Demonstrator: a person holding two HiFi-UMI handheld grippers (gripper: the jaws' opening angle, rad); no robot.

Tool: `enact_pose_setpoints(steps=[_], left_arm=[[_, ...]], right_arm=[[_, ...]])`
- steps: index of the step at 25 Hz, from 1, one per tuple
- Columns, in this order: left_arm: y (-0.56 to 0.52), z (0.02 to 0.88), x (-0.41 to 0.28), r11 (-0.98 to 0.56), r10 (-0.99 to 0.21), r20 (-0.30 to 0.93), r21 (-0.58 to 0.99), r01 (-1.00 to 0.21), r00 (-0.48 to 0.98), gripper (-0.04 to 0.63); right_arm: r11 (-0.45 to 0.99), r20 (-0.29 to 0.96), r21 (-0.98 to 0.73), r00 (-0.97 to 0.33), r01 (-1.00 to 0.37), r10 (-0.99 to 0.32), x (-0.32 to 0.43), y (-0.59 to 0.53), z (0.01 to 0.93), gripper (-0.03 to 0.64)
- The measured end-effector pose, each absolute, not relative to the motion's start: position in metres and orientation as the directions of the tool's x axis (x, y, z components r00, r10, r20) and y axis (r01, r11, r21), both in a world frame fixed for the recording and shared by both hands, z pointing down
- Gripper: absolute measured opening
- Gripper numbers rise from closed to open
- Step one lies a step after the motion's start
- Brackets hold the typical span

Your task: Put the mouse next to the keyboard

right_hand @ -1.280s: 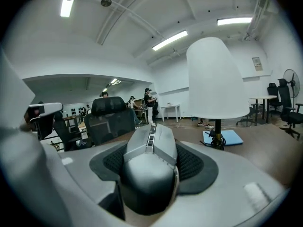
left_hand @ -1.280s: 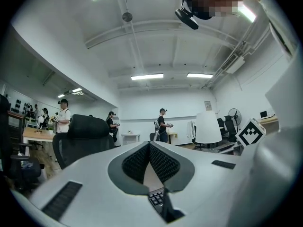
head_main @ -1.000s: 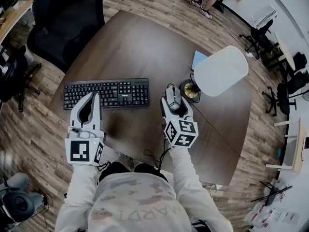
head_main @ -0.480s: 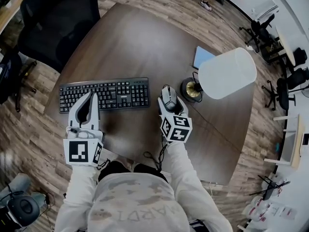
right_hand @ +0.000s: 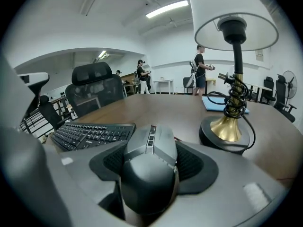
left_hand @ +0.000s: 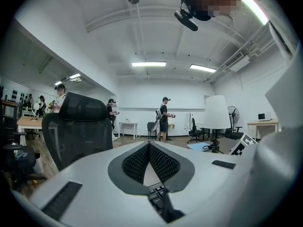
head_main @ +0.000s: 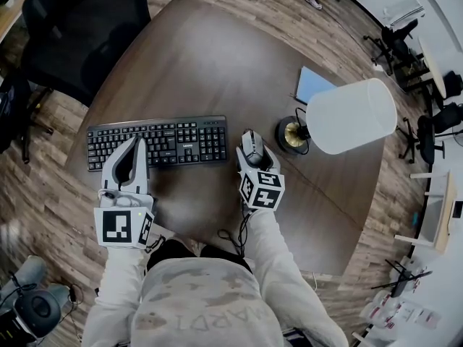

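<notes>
Holding the mouse (right_hand: 151, 155) in the right gripper (head_main: 253, 156), whose fingers (right_hand: 194, 164) are clamping it from both sides. The mouse is sitting just beside the right end of the keyboard (head_main: 170, 139), between it and the brass base of the lamp (head_main: 289, 136). Can't tell if it's actually touching the worktop (head_main: 202, 63) or hovering a hair above it.

The left gripper (head_main: 134, 147) is pressing its fingers (left_hand: 137, 162) together with nothing between them, tips lying over the keyboard's front edge. A blue notebook (head_main: 315, 84) is lying further back, behind the lamp.

Compared with a second ago, the mouse is sitting a bit closer to the keyboard, while the left gripper is staying where it was.
</notes>
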State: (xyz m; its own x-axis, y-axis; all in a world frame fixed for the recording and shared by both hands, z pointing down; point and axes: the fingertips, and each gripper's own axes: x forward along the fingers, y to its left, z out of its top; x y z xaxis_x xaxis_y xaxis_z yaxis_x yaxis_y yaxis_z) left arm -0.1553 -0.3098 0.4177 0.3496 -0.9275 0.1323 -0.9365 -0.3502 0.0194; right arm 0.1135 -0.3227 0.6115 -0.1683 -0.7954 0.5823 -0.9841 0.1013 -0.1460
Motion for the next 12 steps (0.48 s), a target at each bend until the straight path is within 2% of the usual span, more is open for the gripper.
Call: enact_pose_setpoints(steps=[12], left_arm=[[-0.320, 0.430, -0.154, -0.349, -0.925, 0.153, 0.027, -0.937, 0.348, 0.006]], right_arm=[[0.099, 0.635, -0.121, -0.154, -0.988, -0.757, 0.111, -0.322, 0.638, 0.311]])
